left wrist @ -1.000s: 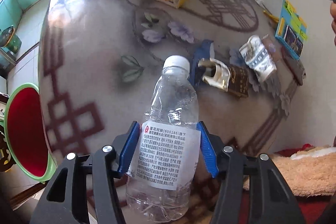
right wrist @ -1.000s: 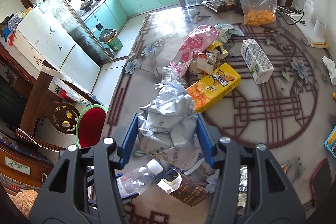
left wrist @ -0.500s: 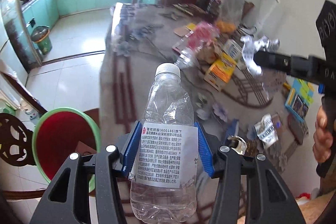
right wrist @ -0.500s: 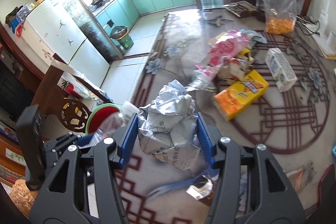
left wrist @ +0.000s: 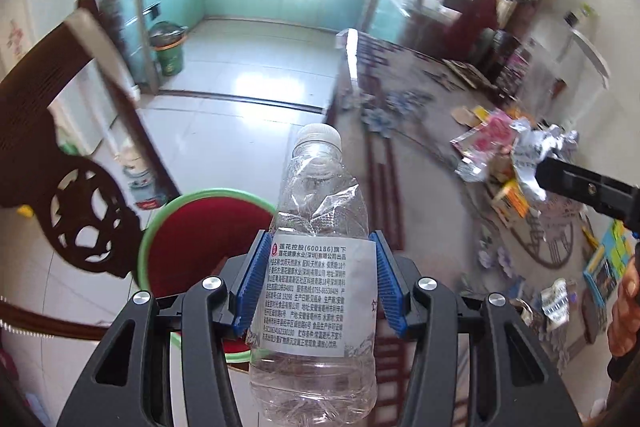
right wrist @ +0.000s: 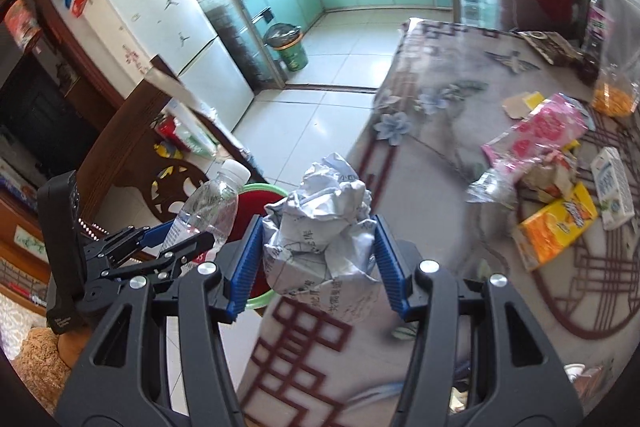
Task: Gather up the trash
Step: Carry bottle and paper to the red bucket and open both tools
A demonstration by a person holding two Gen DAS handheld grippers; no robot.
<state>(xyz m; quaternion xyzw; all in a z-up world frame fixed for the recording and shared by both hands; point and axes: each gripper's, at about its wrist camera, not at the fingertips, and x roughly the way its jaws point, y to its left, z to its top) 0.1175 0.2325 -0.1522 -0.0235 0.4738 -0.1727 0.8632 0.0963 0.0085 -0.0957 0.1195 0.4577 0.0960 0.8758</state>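
The clear crumpled plastic water bottle (left wrist: 316, 267), clamped in the left gripper (left wrist: 318, 281), is swinging off the patterned table (right wrist: 460, 131) toward the green-rimmed red bin (left wrist: 192, 223), the right gripper (right wrist: 318, 263) following, squeezing a crumpled white paper ball (right wrist: 320, 231), so both drops are looking close.

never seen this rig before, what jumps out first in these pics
An empty clear bottle fills the centre of the left wrist view, clamped in the left gripper over a red bin with a green rim. In the right view, a crumpled paper wad sits in the right gripper, with the littered table beyond.
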